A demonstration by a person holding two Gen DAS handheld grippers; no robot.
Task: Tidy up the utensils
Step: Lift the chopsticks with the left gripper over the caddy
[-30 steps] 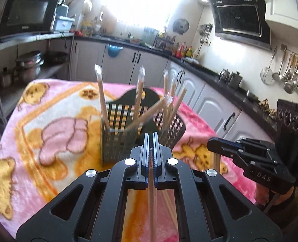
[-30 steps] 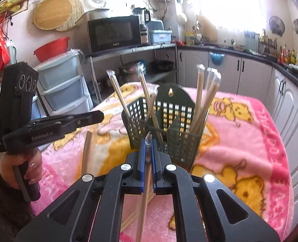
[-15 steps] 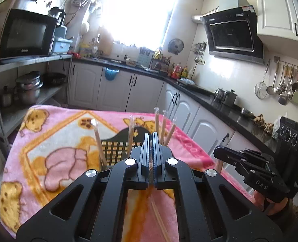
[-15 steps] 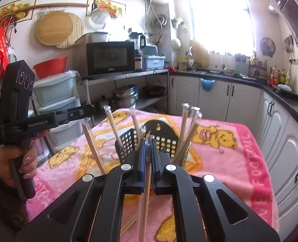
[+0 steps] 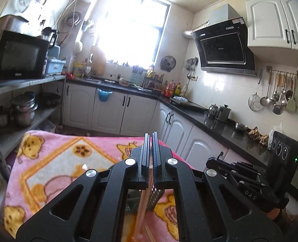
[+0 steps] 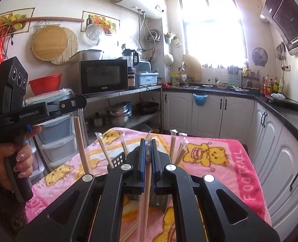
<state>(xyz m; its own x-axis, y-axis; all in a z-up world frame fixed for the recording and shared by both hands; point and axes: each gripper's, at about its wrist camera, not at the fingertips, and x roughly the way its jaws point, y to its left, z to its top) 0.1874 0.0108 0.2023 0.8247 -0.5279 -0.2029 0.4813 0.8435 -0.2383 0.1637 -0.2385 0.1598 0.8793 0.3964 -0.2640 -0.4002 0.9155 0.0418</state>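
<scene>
Both tongs, left (image 5: 151, 141) and right (image 6: 148, 147), each pinch a wrapped chopstick (image 6: 145, 183) above the basket (image 6: 116, 159), mid-tabletop (image 6: 219, 155), far edge clear.

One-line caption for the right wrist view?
Right hand-held gripper shut on a wrapped chopstick pair above the dark mesh utensil basket.
</scene>
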